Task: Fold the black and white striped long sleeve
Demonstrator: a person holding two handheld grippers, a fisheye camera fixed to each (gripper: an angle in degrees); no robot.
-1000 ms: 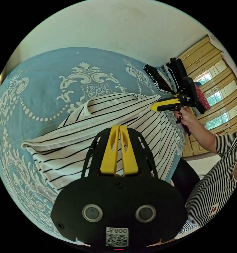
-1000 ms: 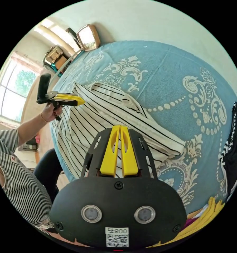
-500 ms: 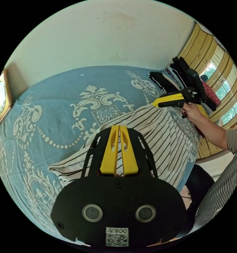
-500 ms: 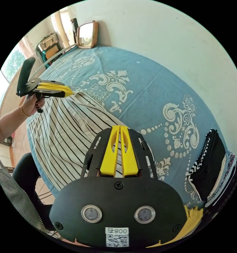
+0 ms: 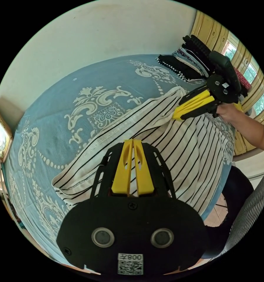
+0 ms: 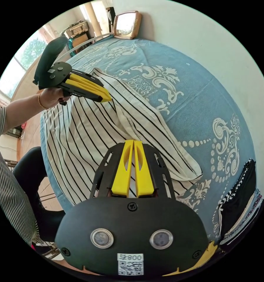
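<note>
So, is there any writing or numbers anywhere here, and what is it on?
White sticker on the left gripper: short print over a square code, not clearly legible.
Same sticker on the right gripper: likewise.
Clock: face washed out, unreadable.

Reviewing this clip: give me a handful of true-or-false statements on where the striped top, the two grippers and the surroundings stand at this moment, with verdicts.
1. The striped long sleeve lies on a blue patterned bedspread. True.
2. The left gripper has its jaws spread wide apart. False: the jaws are closed together, with striped cloth at their tips.
3. The right gripper meets the garment at a gathered edge of the fabric. True.
4. A stack of folded clothes sits on the bedspread, apart from the striped top. True.
5. The striped top is already folded into a small square. False: it is spread broadly, with one part doubled over.
6. The bedspread is plain red. False: it is blue with a cream ornamental pattern.
</note>
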